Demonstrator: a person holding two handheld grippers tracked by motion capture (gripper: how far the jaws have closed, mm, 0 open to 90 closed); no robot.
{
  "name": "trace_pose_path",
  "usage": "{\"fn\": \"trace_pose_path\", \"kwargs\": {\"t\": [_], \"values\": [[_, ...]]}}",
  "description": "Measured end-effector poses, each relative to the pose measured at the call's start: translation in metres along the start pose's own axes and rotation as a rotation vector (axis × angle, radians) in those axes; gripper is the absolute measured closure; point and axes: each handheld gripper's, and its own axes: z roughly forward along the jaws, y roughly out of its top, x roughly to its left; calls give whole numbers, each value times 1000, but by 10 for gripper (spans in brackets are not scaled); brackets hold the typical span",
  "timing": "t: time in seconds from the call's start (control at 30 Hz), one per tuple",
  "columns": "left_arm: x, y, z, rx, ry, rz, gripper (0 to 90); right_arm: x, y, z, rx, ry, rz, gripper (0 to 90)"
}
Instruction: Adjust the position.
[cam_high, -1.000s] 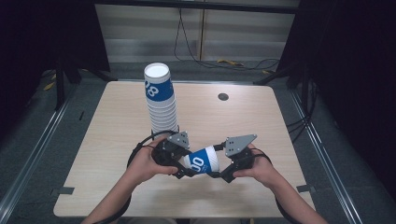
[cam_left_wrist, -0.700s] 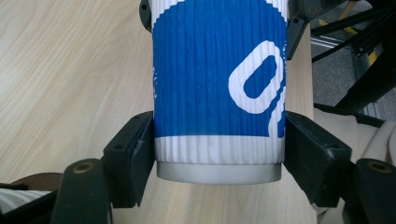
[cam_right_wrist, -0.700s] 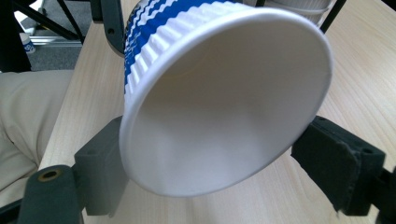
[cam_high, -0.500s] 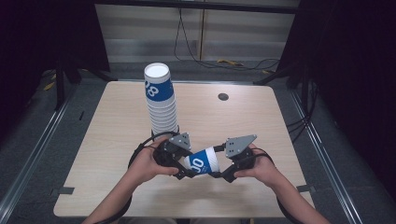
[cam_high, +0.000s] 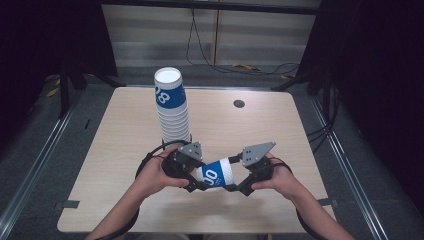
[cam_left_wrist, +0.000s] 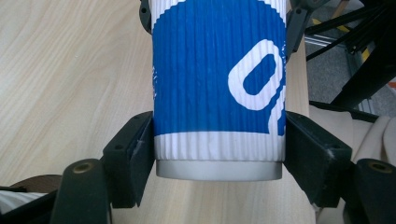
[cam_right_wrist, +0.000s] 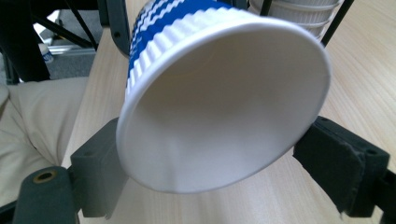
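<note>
Step, as judged: single cup (cam_high: 216, 173) held sideways low over table (cam_high: 125, 135) near front edge, between both grippers. Left gripper (cam_left_wrist: 219, 149) clamps base end. Right gripper (cam_right_wrist: 219, 154) at rim end: left pad touching, right pad apparently apart; grip unclear. Cup empty inside. Stack (cam_high: 172, 107) upright just behind. Next likely: one gripper releases, other carries cup.

In the left gripper view, the cup (cam_left_wrist: 218, 88) runs past the top edge, so its mouth end beyond the jaws is cut off. In the right gripper view, the stack (cam_right_wrist: 299, 11) behind the cup is cropped at the top, and the cup's mouth hides its own base.
</note>
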Motion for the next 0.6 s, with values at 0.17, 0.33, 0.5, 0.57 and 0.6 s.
{"fn": "trace_pose_path", "kwargs": {"t": [0.17, 0.33, 0.5, 0.57, 0.6], "values": [[1, 0, 0, -10, 1, -6, 294, -1, 1, 0, -1, 0, 7, 134], [1, -1, 3, 2, 13, 3, 295, -2, 1, 0, 11, -1, 5, 153], [0, -2, 6, 16, 44, 20, 295, -1, 2, 2, 64, -19, -24, 193], [0, -3, 6, 9, 51, 8, 289, -1, 3, 2, 82, -27, -24, 202], [0, -3, 6, 19, 70, 14, 279, -2, 4, 1, 87, -29, -21, 204]]}}
